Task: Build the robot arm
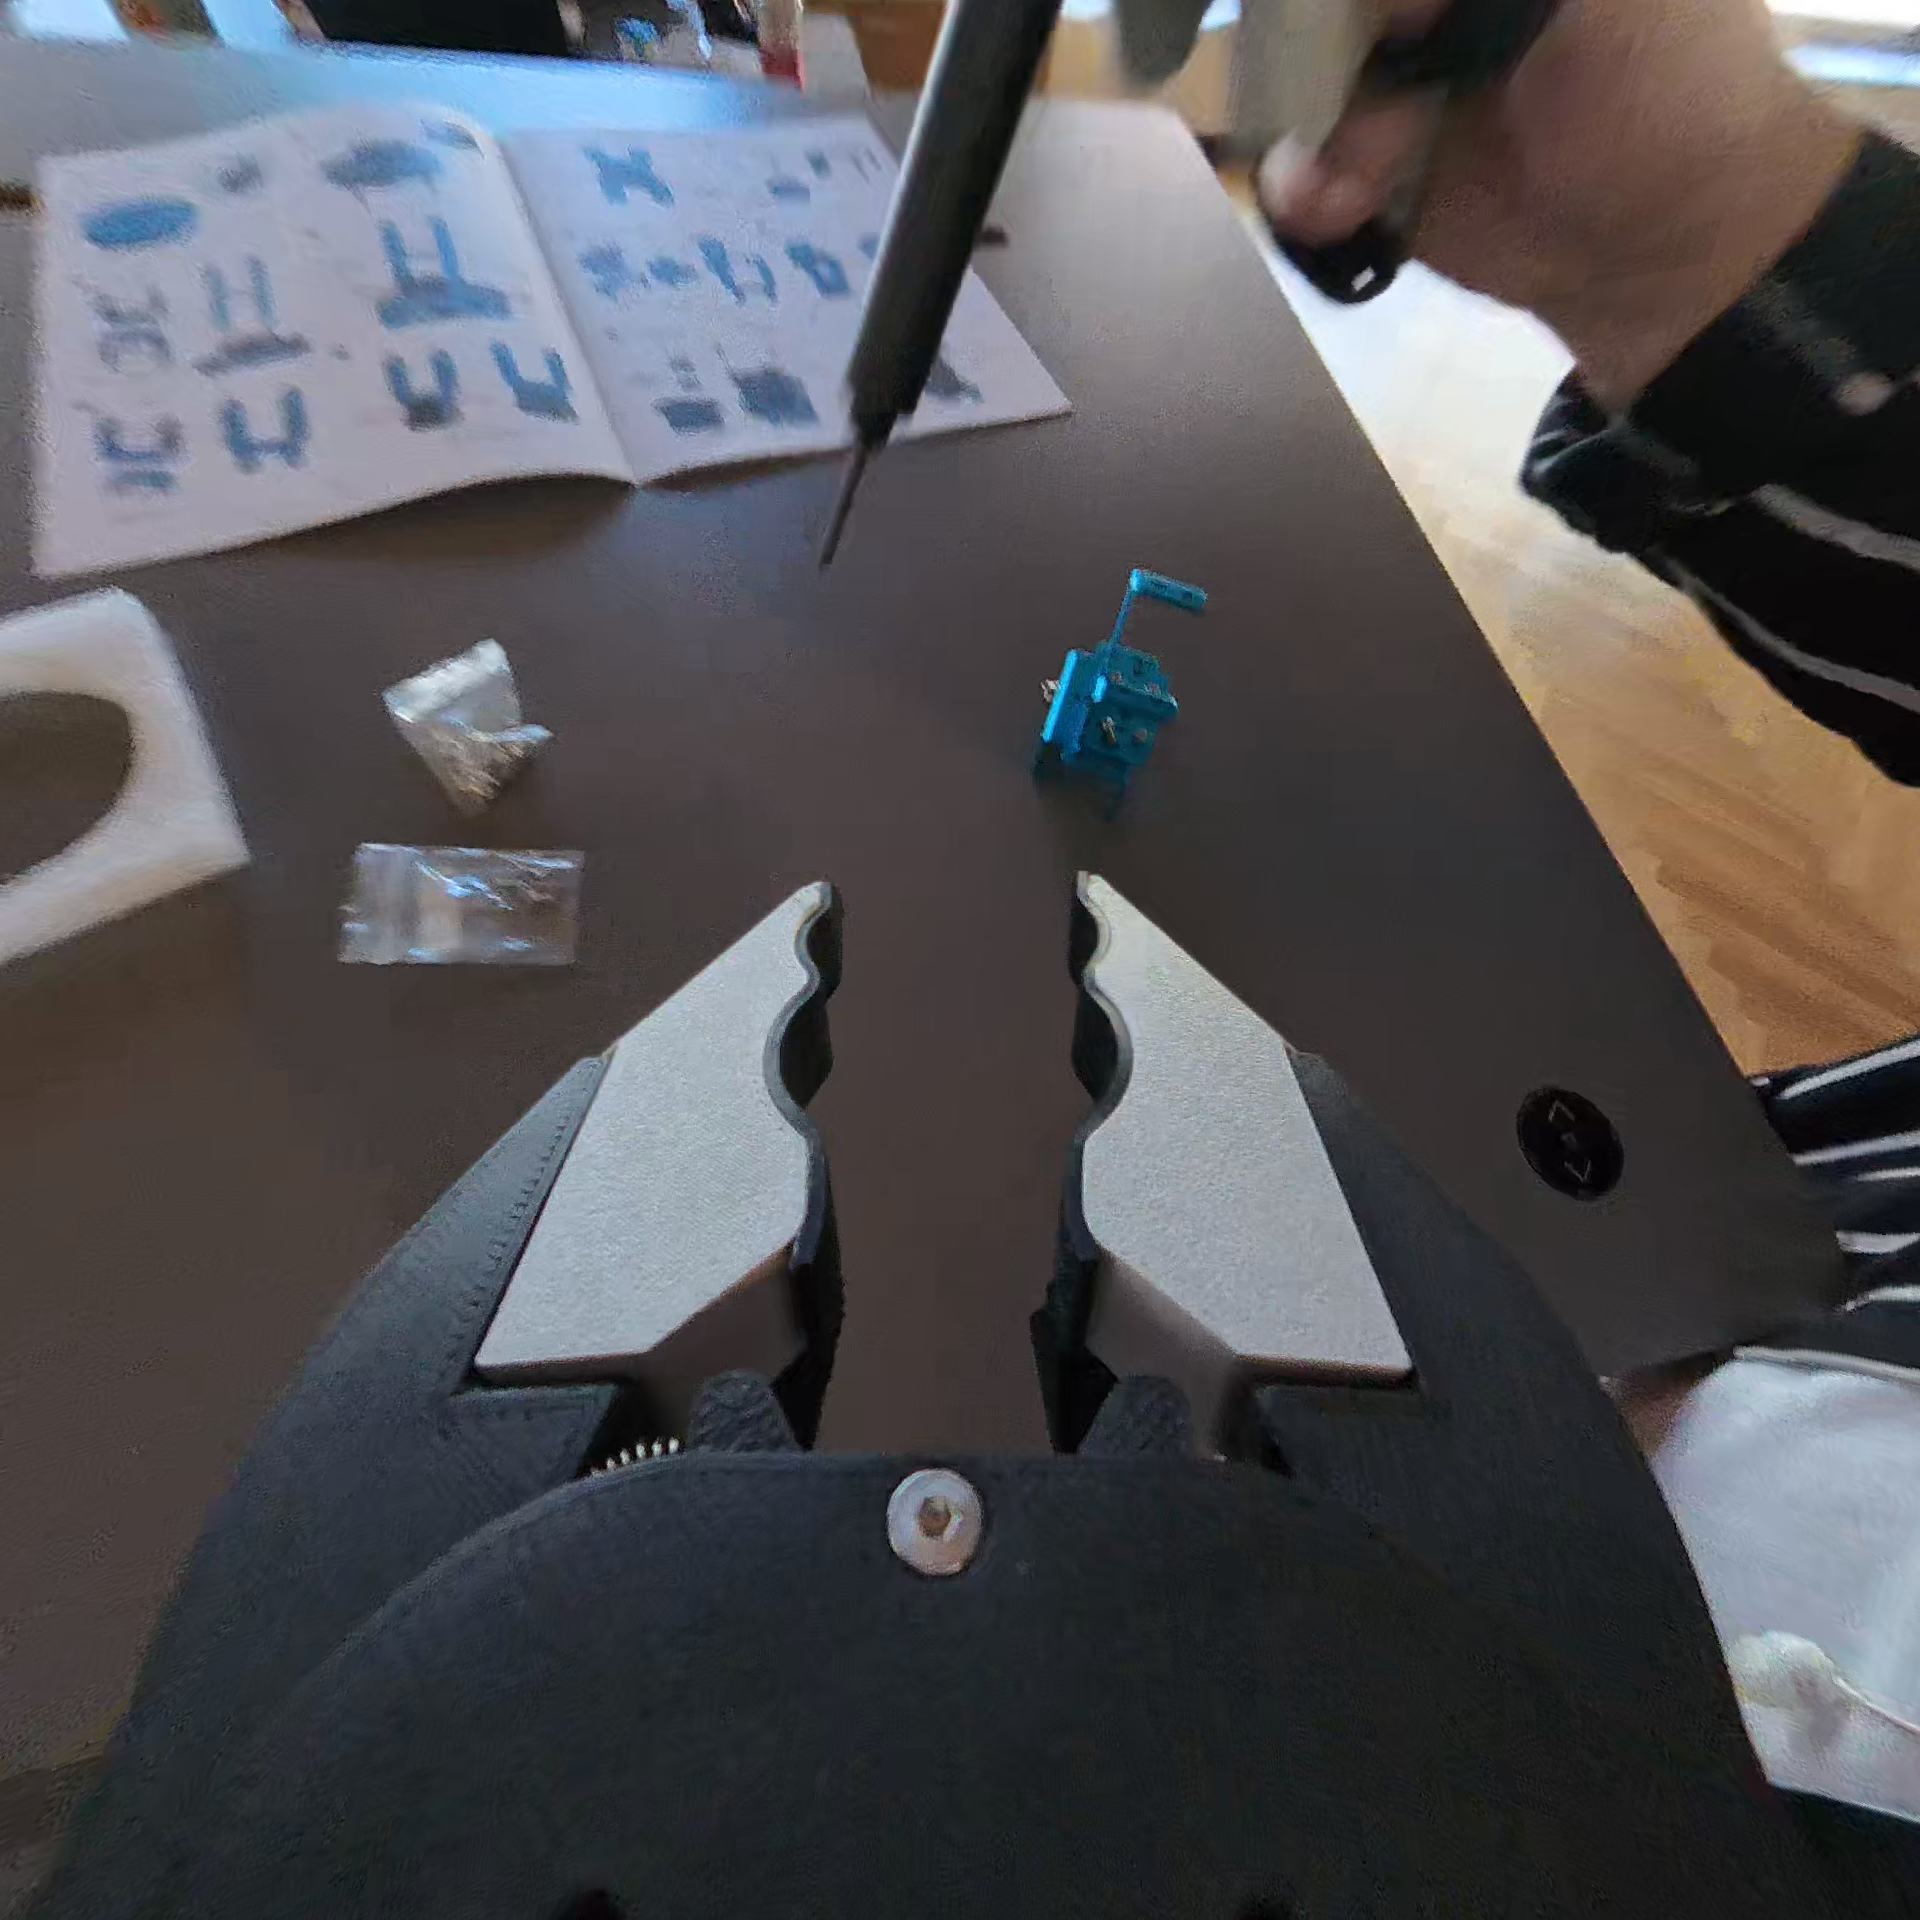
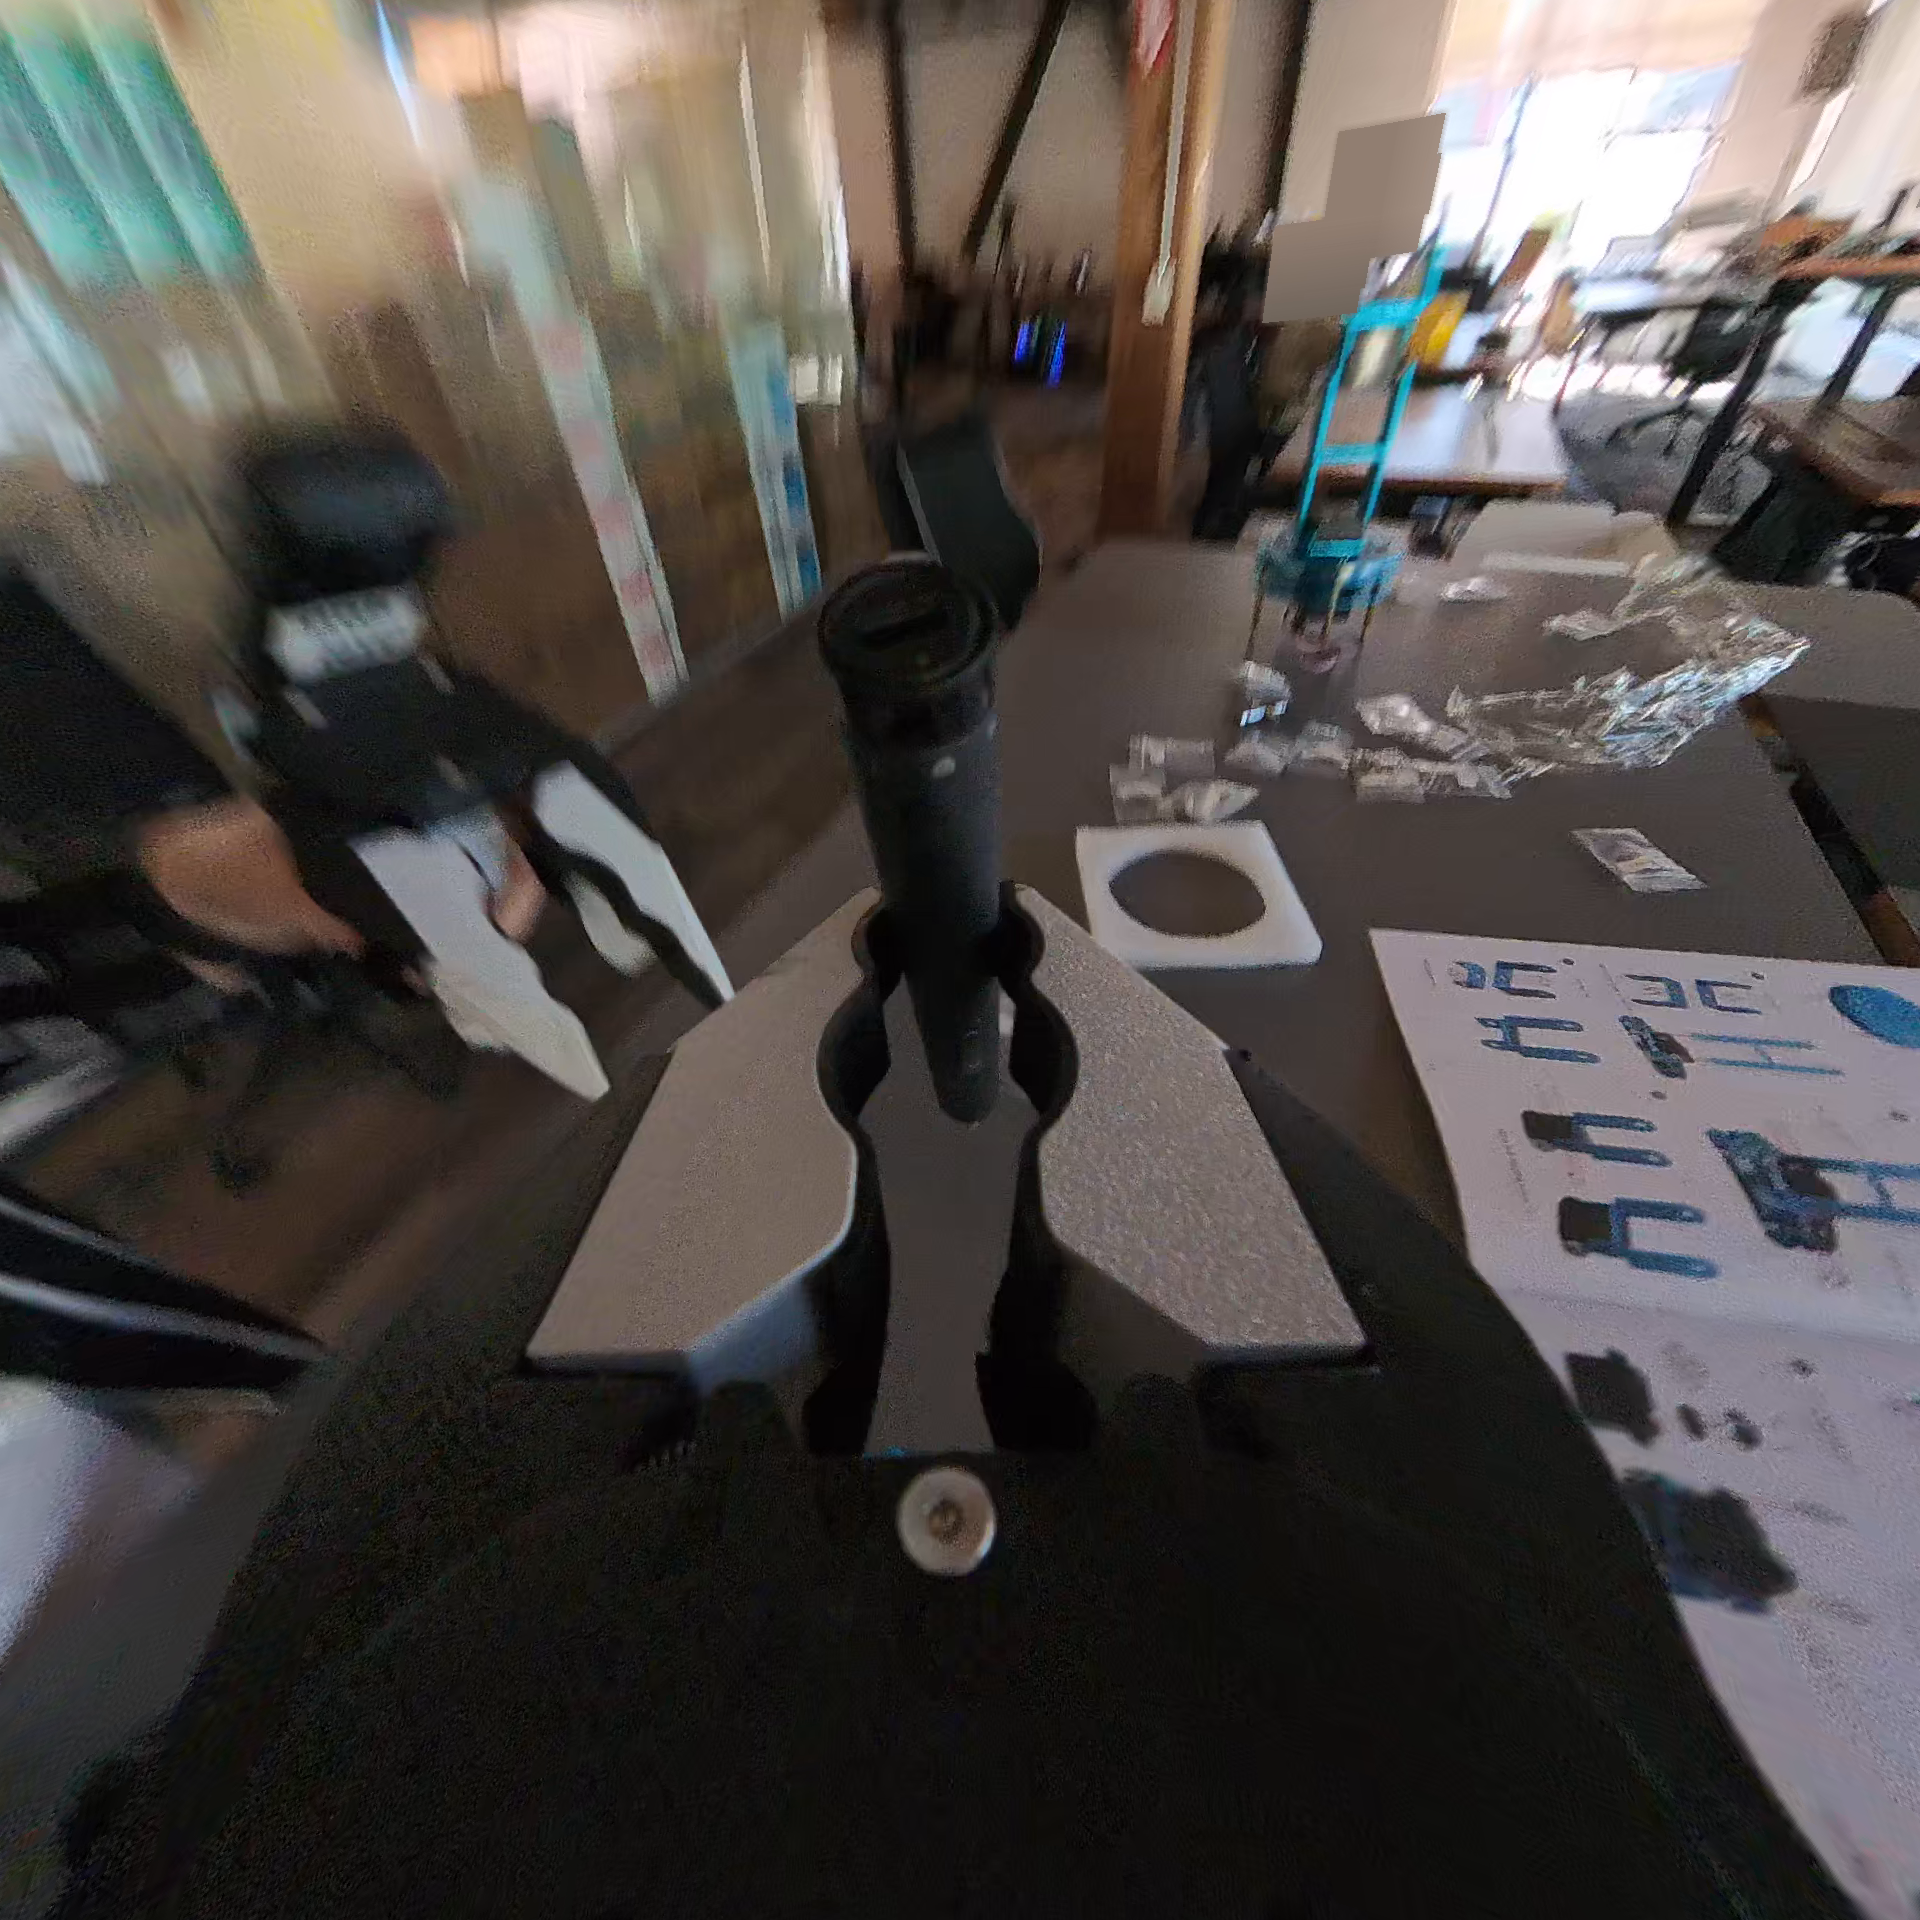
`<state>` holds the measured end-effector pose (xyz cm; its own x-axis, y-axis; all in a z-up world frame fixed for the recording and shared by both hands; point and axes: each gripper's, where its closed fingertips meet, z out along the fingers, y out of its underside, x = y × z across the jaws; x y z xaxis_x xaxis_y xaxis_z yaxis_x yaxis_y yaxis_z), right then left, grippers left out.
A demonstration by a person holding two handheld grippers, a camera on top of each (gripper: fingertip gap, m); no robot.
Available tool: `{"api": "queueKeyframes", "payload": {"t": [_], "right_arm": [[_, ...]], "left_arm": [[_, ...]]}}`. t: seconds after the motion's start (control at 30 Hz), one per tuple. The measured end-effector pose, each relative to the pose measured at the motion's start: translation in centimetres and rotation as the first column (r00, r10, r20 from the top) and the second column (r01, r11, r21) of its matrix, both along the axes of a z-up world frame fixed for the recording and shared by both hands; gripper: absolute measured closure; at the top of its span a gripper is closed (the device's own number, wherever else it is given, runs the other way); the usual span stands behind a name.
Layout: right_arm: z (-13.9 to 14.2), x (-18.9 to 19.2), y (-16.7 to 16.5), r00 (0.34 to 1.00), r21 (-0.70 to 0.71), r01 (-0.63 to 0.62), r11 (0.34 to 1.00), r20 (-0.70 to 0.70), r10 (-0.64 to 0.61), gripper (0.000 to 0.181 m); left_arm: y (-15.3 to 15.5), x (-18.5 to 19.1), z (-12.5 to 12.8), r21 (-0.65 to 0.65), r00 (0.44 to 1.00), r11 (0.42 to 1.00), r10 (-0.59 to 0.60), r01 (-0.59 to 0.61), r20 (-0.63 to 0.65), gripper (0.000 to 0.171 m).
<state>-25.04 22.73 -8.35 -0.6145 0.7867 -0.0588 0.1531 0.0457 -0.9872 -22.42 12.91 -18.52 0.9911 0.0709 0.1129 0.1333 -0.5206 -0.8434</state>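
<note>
So the left gripper [image 1: 954, 894] hangs low over the dark worktop [image 1: 1299, 831] with its fingers spread and nothing between them. Closest thing to it is a little blue metal assembly [image 1: 1107, 707] standing just ahead and a bit to the right, with two small clear bags [image 1: 462, 904] off to the left and a white foam frame [image 1: 125, 769] at the left edge. The right gripper [image 2: 940, 914] is pinching a black electric screwdriver [image 2: 930, 831] near its fingertips; in the left wrist view that screwdriver [image 1: 925, 239] slants down with the bit tip in the air above the worktop, short of the blue assembly. An open instruction booklet [image 1: 499, 312] lies flat further back.
</note>
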Motion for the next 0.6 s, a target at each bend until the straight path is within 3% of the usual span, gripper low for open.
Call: {"api": "queueKeyframes", "payload": {"t": [0.1, 0.2, 0.3, 0.4, 0.5, 0.6], "right_arm": [[2.5, 3.9, 2.7, 0.994, -0.245, 0.067, 0.967, -0.071, -0.087, 0.164], [2.9, 7.2, 3.9, 0.988, -0.330, 0.097, 0.939, -0.084, -0.132, 0.164], [1.4, 9.5, 5.2, 0.973, -0.320, 0.194, 0.927, -0.060, -0.224, 0.164], [-1.1, 10.7, 7.0, 0.950, -0.405, 0.285, 0.869, 0.001, -0.311, 0.164], [-3.1, 11.1, 7.2, 0.947, -0.489, 0.295, 0.821, 0.033, -0.320, 0.164], [-4.6, 10.5, 6.8, 0.946, -0.476, 0.305, 0.825, 0.053, -0.319, 0.165]], "left_arm": [[0.8, 1.8, -2.5, -0.028, 0.993, 0.998, -0.057, 0.060, 0.106, 0.128], [1.5, 3.8, -3.6, 0.000, 0.970, 0.993, -0.117, 0.120, 0.215, 0.135], [1.7, 4.9, -4.3, 0.012, 0.954, 0.990, -0.141, 0.143, 0.263, 0.137], [1.7, 5.4, -5.2, -0.008, 0.948, 0.988, -0.147, 0.156, 0.283, 0.138], [1.8, 6.1, -5.6, -0.018, 0.939, 0.986, -0.152, 0.165, 0.308, 0.139], [2.1, 6.6, -5.9, -0.031, 0.936, 0.983, -0.160, 0.178, 0.312, 0.139]]}}
